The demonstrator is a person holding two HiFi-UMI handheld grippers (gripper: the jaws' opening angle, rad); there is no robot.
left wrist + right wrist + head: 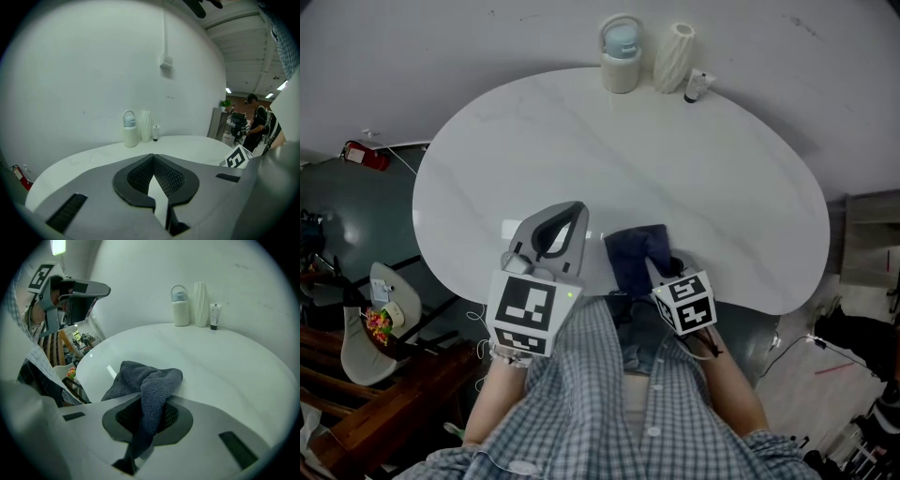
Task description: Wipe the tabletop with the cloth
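Right gripper is clamped on a raised fold of the dark blue cloth. The rest of the cloth lies bunched on the white tabletop at its 6 o'clock edge, right in front of the person. Left gripper has its jaws together with nothing in them, sitting just at 9 o'clock of the cloth. Looks like the wipe is at its start, with most of the surface untouched ahead. Press down so the bunch flattens and more than the pinched ridge makes contact. Run overlapping passes from 6 toward 12, grip firm so the cloth doesn't drag out. Ease off near 12 o'clock, where the handled bottle, ribbed vase and small tube stand. Wipe around them.
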